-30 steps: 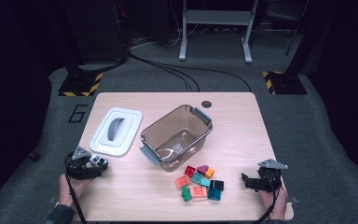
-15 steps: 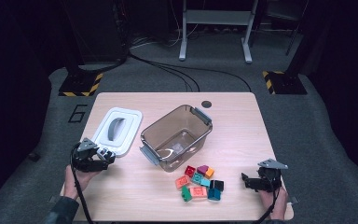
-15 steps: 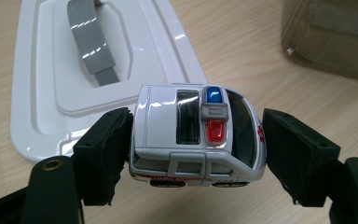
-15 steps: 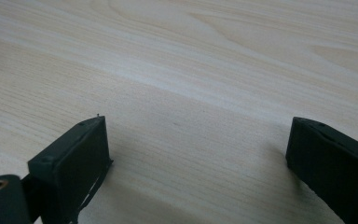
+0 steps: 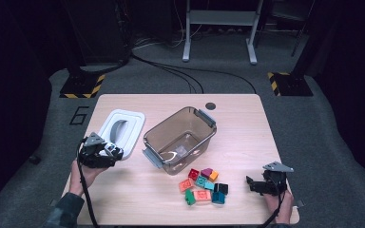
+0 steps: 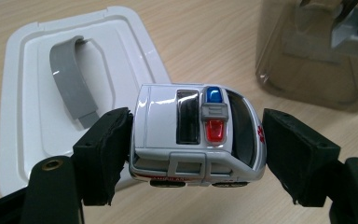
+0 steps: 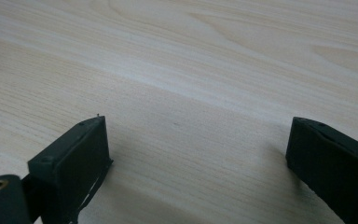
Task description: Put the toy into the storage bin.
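**Toy ambulance held in left gripper beside white lid**

Seen in the left gripper view: a white toy ambulance (image 6: 198, 135) with a blue and red light bar, clamped between the two black pads (image 6: 103, 156), left pad flat on one side, right pad touching the other side at the red cross marking. Lifted clear of the bench (image 6: 205, 28), wheels hanging free. Behind it, a white lid (image 6: 28, 116) with a curved grey handle; to the upper right, the smoky wall of a clear brown bin (image 6: 307, 70).

From the high view: left gripper (image 5: 108, 151) near the bench's left edge, just at the near corner of the white lid (image 5: 133, 126), the ambulance a small white blur between the jaws. Clear brown bin (image 5: 180, 137) with grey latches at mid-bench, set askew. A cluster of coloured toy bricks (image 5: 202, 185) in front of the bin. Right gripper (image 5: 253, 184) low at the near right, well apart from the bricks.

In the right gripper view: jaws spread wide over bare wood (image 7: 191, 70), nothing between them.

Between ambulance and bin, open bench; bin's near latch facing the left gripper.
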Demonstrator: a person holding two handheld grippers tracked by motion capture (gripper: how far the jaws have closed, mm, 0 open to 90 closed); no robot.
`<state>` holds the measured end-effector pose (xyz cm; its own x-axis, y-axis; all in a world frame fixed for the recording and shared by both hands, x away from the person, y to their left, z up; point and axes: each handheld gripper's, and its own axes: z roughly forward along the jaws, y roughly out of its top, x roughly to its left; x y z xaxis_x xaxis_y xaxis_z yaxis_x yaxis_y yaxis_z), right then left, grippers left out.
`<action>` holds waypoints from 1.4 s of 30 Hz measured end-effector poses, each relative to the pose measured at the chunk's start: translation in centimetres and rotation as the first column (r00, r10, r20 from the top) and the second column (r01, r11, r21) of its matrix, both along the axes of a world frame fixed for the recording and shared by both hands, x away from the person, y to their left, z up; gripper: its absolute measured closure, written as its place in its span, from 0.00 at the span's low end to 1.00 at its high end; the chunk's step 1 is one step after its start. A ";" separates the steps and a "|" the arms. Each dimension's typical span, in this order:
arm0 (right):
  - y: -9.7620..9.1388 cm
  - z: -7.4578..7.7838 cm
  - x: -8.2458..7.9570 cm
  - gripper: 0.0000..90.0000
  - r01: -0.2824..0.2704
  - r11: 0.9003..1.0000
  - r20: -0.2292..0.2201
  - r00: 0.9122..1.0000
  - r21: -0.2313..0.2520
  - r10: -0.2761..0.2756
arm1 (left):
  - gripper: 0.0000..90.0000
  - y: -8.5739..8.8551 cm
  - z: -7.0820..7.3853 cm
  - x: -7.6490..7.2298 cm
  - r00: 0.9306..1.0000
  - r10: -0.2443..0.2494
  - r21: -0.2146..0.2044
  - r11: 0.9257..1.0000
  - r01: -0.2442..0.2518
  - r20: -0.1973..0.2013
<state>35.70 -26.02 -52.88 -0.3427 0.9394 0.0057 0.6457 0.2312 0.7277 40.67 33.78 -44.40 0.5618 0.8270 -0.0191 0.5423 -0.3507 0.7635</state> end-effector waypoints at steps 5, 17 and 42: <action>0.0 0.0 0.0 0.06 -0.001 1.000 0.000 1.000 0.000 0.001 | 0.29 -0.8 1.1 0.6 1.000 -0.021 0.002 1.000 0.021 0.012; 0.0 0.0 0.0 0.06 -0.001 1.000 0.000 1.000 -0.001 0.001 | 0.29 -2.5 3.8 1.5 0.996 -0.076 0.012 0.997 0.075 0.036; 0.0 0.0 0.0 0.06 -0.001 1.000 0.000 1.000 0.000 0.001 | 0.29 -8.8 7.5 2.0 0.973 -0.227 0.029 0.974 0.226 0.049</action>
